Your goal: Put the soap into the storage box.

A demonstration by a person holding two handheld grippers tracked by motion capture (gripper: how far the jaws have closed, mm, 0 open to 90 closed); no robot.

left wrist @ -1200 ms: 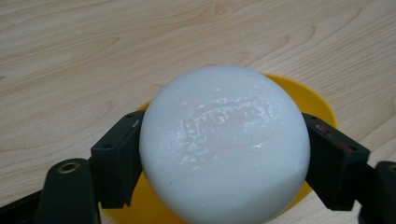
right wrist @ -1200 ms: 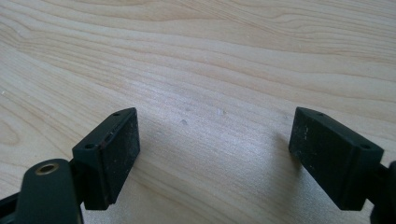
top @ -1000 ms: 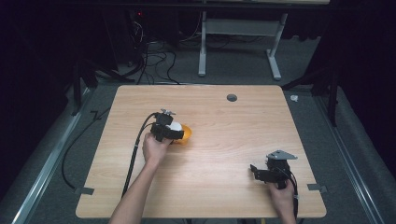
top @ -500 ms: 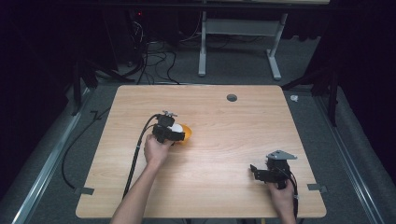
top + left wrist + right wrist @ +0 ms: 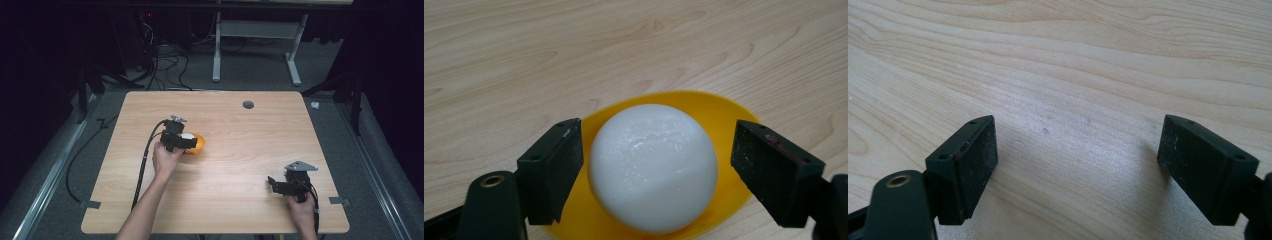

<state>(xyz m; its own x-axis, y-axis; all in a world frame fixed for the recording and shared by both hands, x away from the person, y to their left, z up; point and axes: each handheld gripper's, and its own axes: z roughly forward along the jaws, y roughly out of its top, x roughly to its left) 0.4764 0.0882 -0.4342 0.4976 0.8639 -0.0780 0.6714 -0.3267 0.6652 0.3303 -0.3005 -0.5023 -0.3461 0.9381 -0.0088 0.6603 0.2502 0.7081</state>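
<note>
Wooden tabletop [image 5: 240,150], dark surroundings. Left gripper [image 5: 651,165] spread wide, jaws flanking a white ball [image 5: 653,167] seated in a yellow dish [image 5: 724,115], neither jaw touching it. Right gripper [image 5: 1078,165] spread, empty, well apart near the right front corner. Left hand is nearer.
</note>
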